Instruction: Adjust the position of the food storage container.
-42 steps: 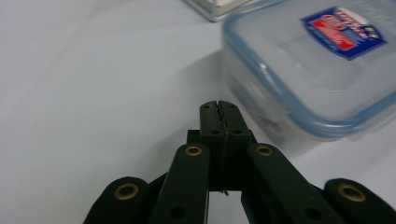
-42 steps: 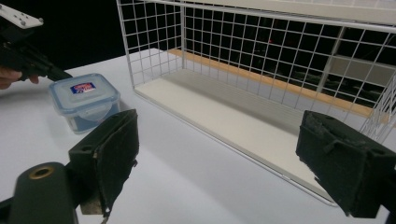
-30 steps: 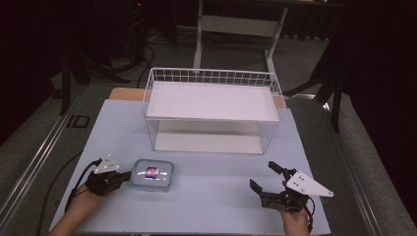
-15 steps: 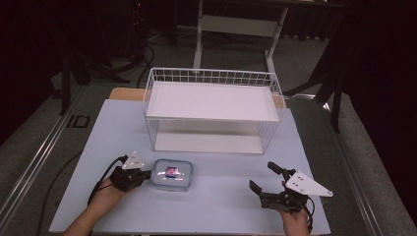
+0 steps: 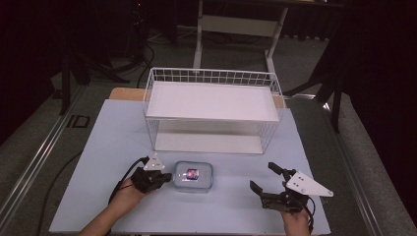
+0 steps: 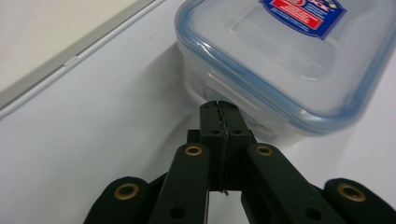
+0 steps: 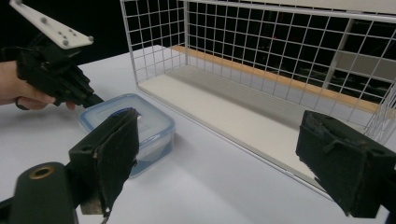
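So the left tongs (image 5: 164, 177) are clenched tight with nothing between them, tips pressed right up against the side of the clear plastic container (image 5: 194, 176). That box sits on the counter (image 5: 113, 132) just in front of the wire basket (image 5: 211, 110). The right tongs (image 5: 263, 179) are spread wide, well apart from it.

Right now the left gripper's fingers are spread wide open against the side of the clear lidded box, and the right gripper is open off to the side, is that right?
Not quite. The left gripper has its fingers pressed shut, tips at the side of the clear lidded box, as the left gripper view shows. The rest holds: the right gripper is open, off to the side.
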Demonstrator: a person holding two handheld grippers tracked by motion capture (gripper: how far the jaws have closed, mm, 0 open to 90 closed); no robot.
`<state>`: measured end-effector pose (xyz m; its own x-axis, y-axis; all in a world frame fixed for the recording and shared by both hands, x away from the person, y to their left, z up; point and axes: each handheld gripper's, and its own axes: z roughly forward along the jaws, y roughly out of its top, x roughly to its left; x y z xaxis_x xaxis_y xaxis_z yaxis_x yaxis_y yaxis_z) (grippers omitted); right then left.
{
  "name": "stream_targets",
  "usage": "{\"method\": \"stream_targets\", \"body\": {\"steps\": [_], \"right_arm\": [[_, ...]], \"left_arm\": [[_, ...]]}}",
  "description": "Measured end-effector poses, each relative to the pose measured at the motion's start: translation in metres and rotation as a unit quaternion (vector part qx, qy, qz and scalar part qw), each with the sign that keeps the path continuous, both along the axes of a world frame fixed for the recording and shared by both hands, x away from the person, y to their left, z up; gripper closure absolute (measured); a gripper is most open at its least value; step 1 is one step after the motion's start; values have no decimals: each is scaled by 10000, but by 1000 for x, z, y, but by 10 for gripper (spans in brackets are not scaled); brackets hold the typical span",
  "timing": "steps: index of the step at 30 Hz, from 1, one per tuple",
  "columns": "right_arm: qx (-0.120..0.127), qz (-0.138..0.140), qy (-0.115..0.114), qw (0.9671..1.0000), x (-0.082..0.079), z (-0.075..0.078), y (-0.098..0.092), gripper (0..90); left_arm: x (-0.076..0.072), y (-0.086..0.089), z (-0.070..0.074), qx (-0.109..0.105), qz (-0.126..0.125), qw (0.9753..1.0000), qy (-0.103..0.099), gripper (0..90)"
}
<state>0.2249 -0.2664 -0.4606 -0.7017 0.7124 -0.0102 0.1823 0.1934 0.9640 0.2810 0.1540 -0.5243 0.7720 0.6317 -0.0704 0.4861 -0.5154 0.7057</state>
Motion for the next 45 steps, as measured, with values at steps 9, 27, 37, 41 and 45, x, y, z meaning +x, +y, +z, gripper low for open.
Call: {"method": "stream_targets", "body": {"steps": [9,27,37,41,45], "right_arm": [[-28,37,6,10000,0,0,2,131],[-8,96,22,10000,-1,0,1,132],[-23,157,54,9999,-2,-1,2,132],[-27,167,61,9998,-2,-2,2,132],[-31,164,100,9998,-2,-3,2,132]], "left_arm": [[-10,4,5,-143,8,9997,172,900],[6,-34,-1,-35,-203,9996,173,900],[17,-49,-3,-110,-243,9994,202,900],[19,-56,-4,-154,-247,9993,227,900],[23,-60,-4,-164,-252,9993,229,900]]}}
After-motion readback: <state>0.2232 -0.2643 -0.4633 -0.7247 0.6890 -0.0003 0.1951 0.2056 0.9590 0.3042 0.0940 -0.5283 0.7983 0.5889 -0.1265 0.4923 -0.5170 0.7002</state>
